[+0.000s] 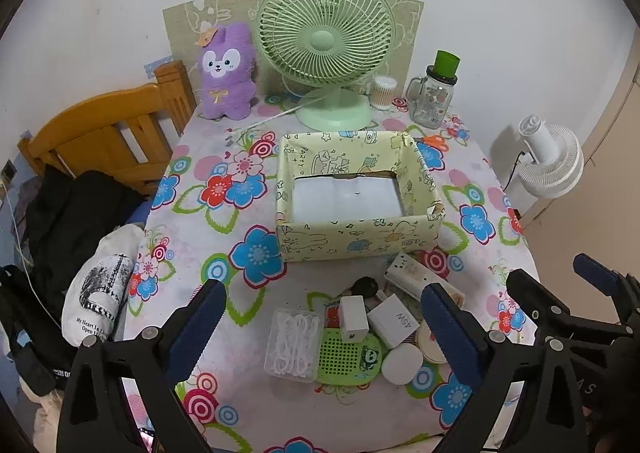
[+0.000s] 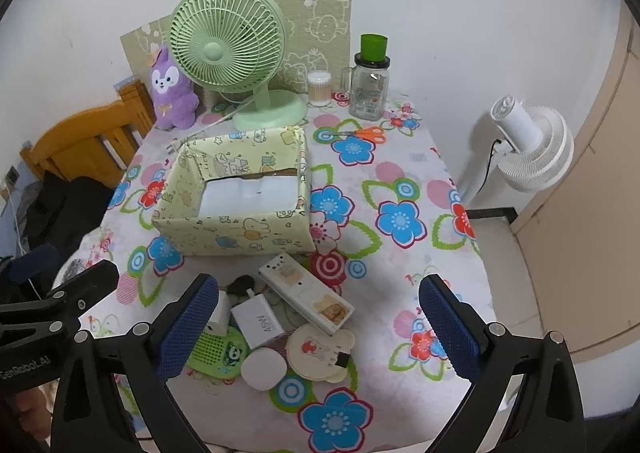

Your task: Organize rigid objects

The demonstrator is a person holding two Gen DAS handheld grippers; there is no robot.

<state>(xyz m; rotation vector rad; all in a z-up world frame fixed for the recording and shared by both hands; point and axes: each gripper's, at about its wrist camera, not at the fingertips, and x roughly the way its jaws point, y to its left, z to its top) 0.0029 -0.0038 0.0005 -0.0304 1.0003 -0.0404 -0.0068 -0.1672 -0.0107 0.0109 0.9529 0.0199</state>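
Both claws open and empty above the near edge of the table (image 2: 460,213).

Left gripper (image 1: 322,327) and right gripper (image 2: 316,327) hover, jaws spread, over one cluster: two white chargers (image 2: 258,319), one long remote (image 2: 306,299), one clear floss-pick case (image 1: 292,345), one green vent case (image 1: 348,355), one round white tin (image 2: 263,367). Judged light, stiff, smooth-sided; grip across narrow flat faces. One empty box (image 2: 236,229) sits just beyond, mid-table.

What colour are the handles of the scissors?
Orange; the scissors show best in the right wrist view, lying behind the box.
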